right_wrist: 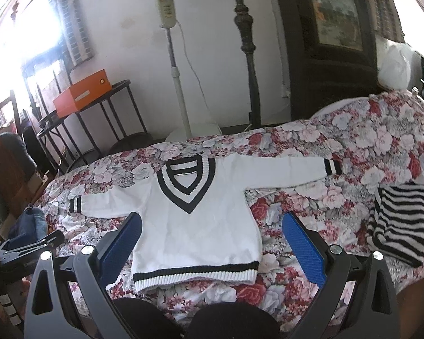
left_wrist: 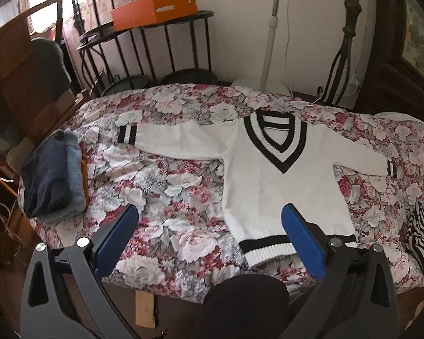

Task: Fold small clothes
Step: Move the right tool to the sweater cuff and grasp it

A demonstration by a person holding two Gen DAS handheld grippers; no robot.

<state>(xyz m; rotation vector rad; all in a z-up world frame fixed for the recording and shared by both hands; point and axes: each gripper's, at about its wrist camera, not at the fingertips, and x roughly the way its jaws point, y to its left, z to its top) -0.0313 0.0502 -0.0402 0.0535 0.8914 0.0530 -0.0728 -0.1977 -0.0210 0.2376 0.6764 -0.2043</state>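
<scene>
At the near edge: we see both tools hanging over the bed's front, with dark rounded shapes, probably the person's knees, just below them.
Left gripper [left_wrist: 209, 217]: its blue pads are spread wide and hold nothing; the right-hand pad overlaps the sweater's lower hem in its own view.
Right gripper [right_wrist: 212, 226]: likewise spread wide and empty, the sweater's body showing between its two pads.
Sweater [right_wrist: 195, 226]: we find it laid flat, front up, on the floral bedspread [left_wrist: 169, 192], hem toward us and neck away.
Sweater look: white knit, a deep V-neck edged with black and white ribbed bands, a black stripe above a white ribbed hem, black-and-white striped cuffs. Both sleeves are stretched out sideways, roughly level with the chest; the body lies smooth with few creases.
To our left: a folded stack of blue clothes [left_wrist: 52, 175] sits at the bedspread's edge, well apart from the sweater.
To our right: a folded black-and-white striped garment [right_wrist: 398, 223] lies near the sweater's sleeve, not touching it.
Beyond the bed: an orange box [left_wrist: 155, 8] rests on a dark metal side table [left_wrist: 144, 31], and a white fan stand [right_wrist: 178, 90] rises against the wall.
</scene>
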